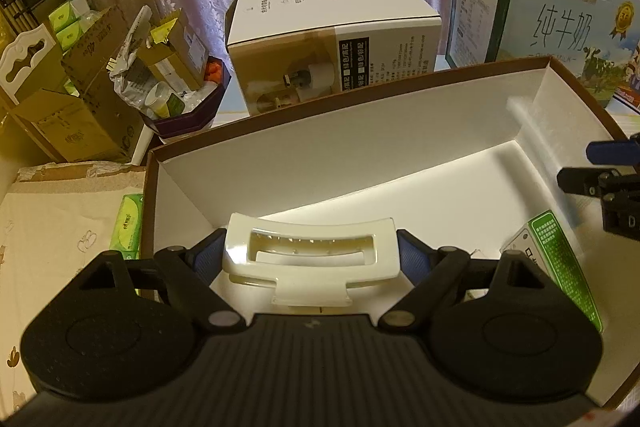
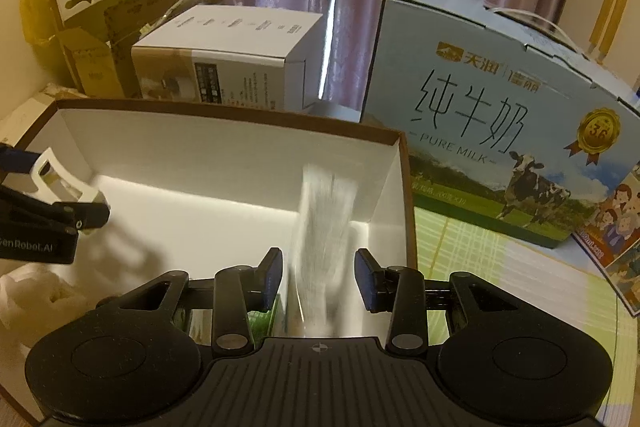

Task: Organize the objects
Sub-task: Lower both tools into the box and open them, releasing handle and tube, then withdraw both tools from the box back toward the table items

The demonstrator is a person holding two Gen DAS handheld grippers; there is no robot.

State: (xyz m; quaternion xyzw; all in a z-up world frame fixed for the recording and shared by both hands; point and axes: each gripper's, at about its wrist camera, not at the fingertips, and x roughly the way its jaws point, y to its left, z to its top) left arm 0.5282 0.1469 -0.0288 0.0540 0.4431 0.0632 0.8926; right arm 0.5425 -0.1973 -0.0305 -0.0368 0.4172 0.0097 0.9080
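Note:
My left gripper (image 1: 310,255) is shut on a cream plastic hair claw clip (image 1: 310,253) and holds it over the near left part of a white box with a brown rim (image 1: 320,95). The clip also shows in the right wrist view (image 2: 60,179). My right gripper (image 2: 319,277) is open over the box's right end (image 2: 404,187). A blurred pale packet (image 2: 320,227) is between its fingers, not gripped. A green and white carton (image 1: 560,259) lies in the box under the right gripper (image 1: 600,183).
A blue milk carton case (image 2: 500,131) stands behind the box at the right. A white appliance box (image 1: 332,43) stands behind the middle. Open cardboard boxes (image 1: 80,99) and a dark octagonal tub of clutter (image 1: 184,107) are at the back left. A green tissue pack (image 1: 128,227) lies left of the box.

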